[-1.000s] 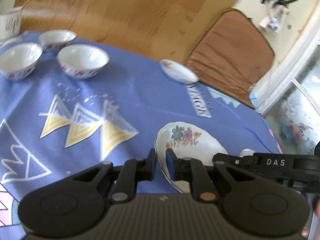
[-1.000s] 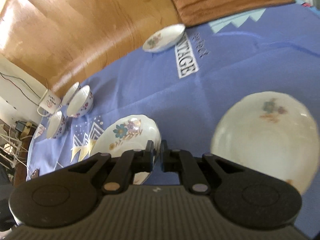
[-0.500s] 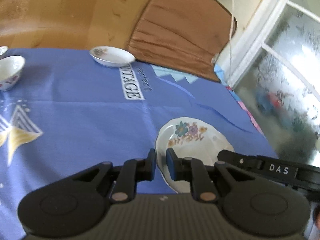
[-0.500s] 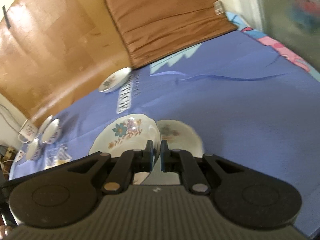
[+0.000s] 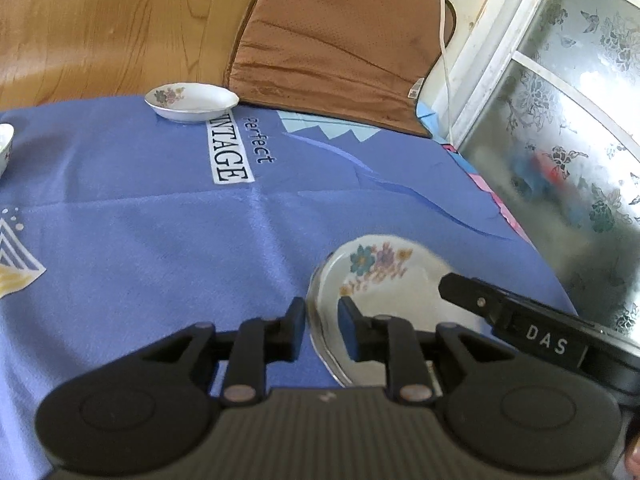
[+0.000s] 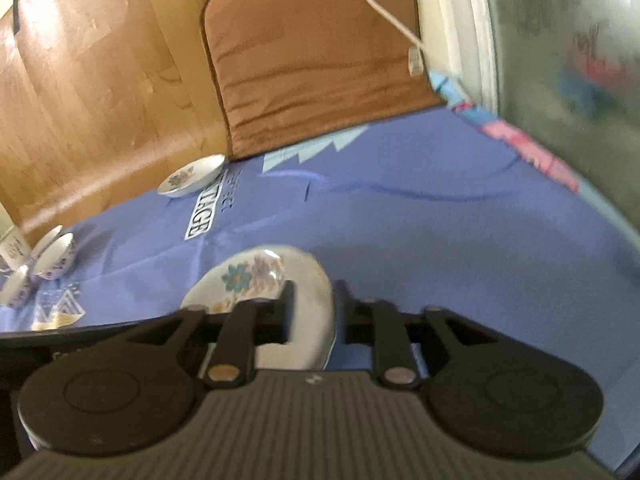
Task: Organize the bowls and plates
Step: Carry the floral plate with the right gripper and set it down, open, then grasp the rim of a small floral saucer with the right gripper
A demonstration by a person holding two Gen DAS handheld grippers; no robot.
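Observation:
A white floral plate (image 5: 380,276) lies on the blue cloth, seemingly resting on a second plate whose rim shows beneath it. My left gripper (image 5: 322,330) has opened a little, its fingers either side of the plate's left rim. My right gripper (image 6: 314,310) is open too, its fingers astride the same plate's (image 6: 256,280) right rim. The right gripper's body shows in the left wrist view (image 5: 532,332). Another floral plate (image 5: 191,101) sits at the cloth's far edge and also shows in the right wrist view (image 6: 191,176).
Several small bowls (image 6: 52,256) and a mug (image 6: 12,246) stand at the far left. A brown cushion (image 5: 340,48) lies beyond the cloth on the wooden floor. A frosted glass door (image 5: 560,140) borders the right side.
Both grippers carried the floral plate to the right, lowered it onto the other plate and opened their jaws, letting go of its rim.

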